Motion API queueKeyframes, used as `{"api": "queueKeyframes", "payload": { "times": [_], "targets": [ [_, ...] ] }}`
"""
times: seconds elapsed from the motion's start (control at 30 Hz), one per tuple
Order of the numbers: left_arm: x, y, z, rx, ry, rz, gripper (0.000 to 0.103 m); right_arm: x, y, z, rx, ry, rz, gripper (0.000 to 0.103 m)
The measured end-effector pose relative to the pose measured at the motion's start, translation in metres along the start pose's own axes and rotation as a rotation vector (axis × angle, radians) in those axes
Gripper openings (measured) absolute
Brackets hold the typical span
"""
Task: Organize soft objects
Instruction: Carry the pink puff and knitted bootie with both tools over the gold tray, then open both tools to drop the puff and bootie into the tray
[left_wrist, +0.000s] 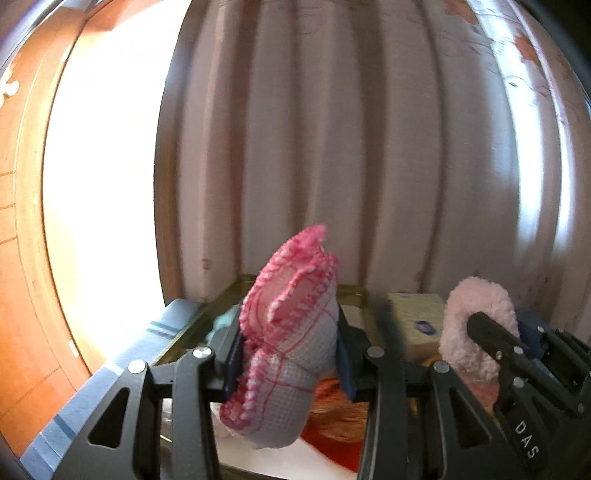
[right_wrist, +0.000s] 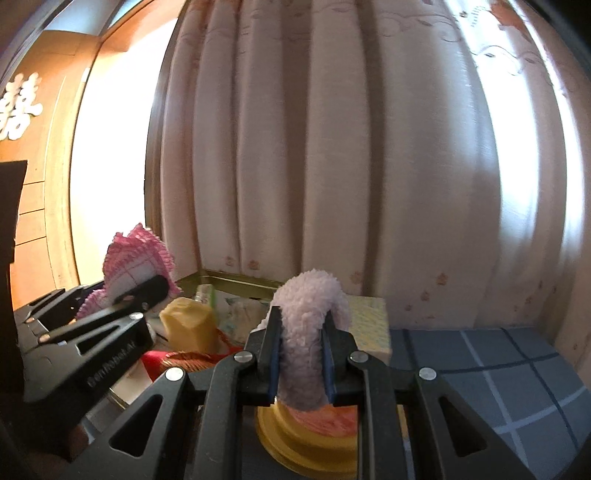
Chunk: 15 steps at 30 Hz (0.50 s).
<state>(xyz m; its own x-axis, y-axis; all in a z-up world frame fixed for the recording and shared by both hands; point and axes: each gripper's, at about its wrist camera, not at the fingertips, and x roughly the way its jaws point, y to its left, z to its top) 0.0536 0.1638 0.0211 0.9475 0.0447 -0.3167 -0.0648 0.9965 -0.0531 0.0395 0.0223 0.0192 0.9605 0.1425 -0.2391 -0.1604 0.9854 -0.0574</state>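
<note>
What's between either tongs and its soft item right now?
Nothing. The left tongs are shut directly on the pink-edged cloth, and the right tongs are shut directly on the fluffy pink piece. Both items are held up in front of the curtain, above the cluttered tray.

A blue checked surface (right_wrist: 498, 373) carries a gold-rimmed tray (right_wrist: 236, 282) of clutter
</note>
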Motion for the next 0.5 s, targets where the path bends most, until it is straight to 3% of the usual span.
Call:
{"api": "queueKeyframes", "payload": {
  "times": [0.23,0.5],
  "targets": [
    [0.013,0.034,0.003,-0.055,0.032,0.056,0.04,0.022,0.033,0.005,-0.04,-0.012,0.033,0.02],
    [0.026,0.037,0.005,-0.058,0.078,0.081,0.04,0.055,0.058,0.012,-0.062,0.006,0.069,0.02]
  ]
}}
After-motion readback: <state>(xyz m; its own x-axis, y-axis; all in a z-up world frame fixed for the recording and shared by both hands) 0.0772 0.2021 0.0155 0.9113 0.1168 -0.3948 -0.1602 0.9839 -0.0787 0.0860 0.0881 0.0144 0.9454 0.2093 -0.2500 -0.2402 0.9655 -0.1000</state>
